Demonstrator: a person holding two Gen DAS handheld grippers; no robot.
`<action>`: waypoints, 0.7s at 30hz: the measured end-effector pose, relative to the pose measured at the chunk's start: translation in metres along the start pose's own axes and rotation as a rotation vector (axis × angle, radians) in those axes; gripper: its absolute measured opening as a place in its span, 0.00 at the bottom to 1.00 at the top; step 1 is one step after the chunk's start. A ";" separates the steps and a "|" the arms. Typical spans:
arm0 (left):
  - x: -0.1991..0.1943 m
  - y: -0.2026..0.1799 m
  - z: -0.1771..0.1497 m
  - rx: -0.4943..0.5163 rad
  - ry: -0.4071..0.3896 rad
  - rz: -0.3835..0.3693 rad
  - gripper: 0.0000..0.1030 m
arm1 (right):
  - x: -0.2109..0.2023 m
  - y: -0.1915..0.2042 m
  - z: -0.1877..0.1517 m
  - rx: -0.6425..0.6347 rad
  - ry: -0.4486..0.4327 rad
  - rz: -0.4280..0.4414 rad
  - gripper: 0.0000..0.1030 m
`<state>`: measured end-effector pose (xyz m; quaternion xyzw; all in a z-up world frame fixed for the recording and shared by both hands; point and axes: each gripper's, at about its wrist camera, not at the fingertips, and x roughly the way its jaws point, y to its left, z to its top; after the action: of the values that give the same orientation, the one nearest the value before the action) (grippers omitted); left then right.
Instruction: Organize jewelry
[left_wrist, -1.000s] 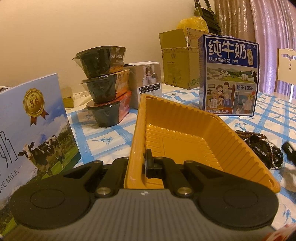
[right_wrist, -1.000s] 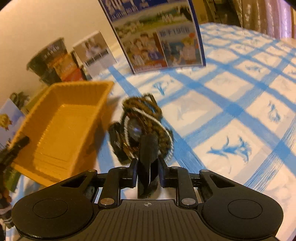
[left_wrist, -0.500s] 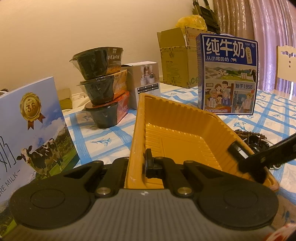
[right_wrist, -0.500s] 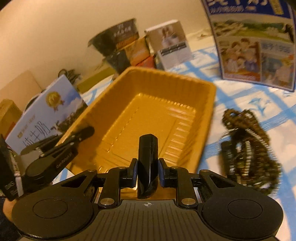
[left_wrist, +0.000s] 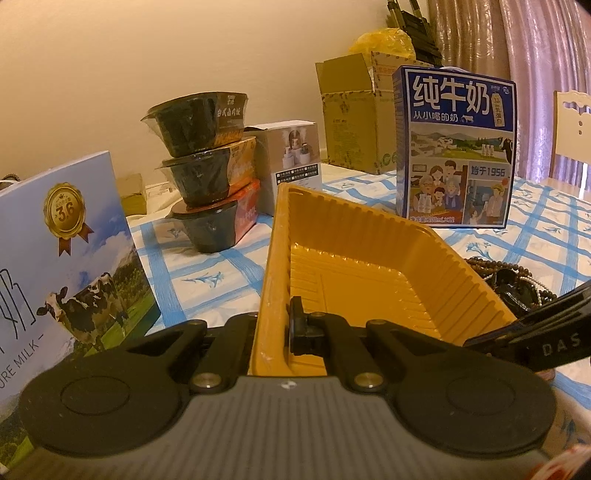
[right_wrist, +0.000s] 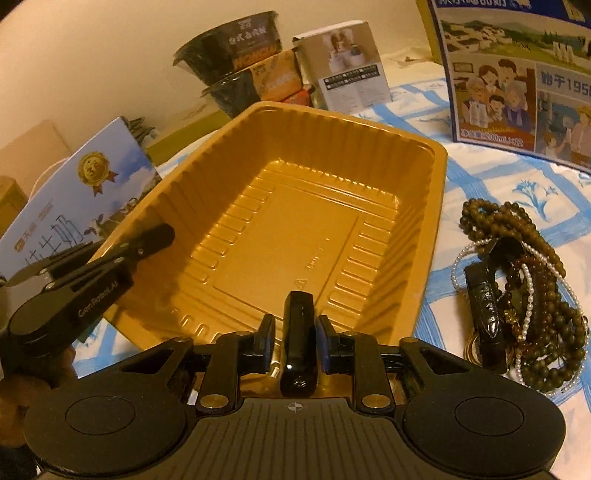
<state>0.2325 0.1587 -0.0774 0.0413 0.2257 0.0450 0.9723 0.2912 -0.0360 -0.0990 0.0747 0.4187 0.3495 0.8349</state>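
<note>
An empty yellow ribbed tray (right_wrist: 295, 221) sits on the checked tablecloth; it also shows in the left wrist view (left_wrist: 354, 266). My left gripper (left_wrist: 275, 328) is shut on the tray's near-left wall. It shows in the right wrist view (right_wrist: 147, 240) at the tray's left rim. My right gripper (right_wrist: 297, 332) has its jaws slightly apart around a glossy black bangle (right_wrist: 297, 343), over the tray's near edge. Its arm shows in the left wrist view (left_wrist: 535, 332). A pile of jewelry (right_wrist: 517, 288) with brown beads, pearls and a black bangle lies right of the tray.
A blue milk carton (left_wrist: 454, 147) stands behind the tray. Stacked black food bowls (left_wrist: 207, 170) and a small white box (left_wrist: 291, 151) stand at the back left. A light-blue milk box (left_wrist: 62, 258) stands at the left. A cardboard box (left_wrist: 351, 114) is farther back.
My right gripper has carried the black bangle from the jewelry pile leftward to over the tray's near edge, and its jaws have parted slightly. The left gripper has kept its hold on the tray.
</note>
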 end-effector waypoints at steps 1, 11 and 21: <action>0.000 0.000 0.000 0.002 0.001 0.002 0.02 | -0.004 0.000 -0.001 -0.001 -0.011 0.004 0.36; -0.002 -0.001 0.000 0.002 0.006 0.011 0.02 | -0.081 -0.039 -0.010 -0.003 -0.141 -0.026 0.40; 0.000 -0.003 0.001 0.004 0.018 0.030 0.03 | -0.108 -0.113 -0.003 -0.023 -0.127 -0.169 0.23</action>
<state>0.2334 0.1560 -0.0767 0.0461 0.2339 0.0596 0.9693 0.3041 -0.1904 -0.0785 0.0517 0.3657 0.2770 0.8871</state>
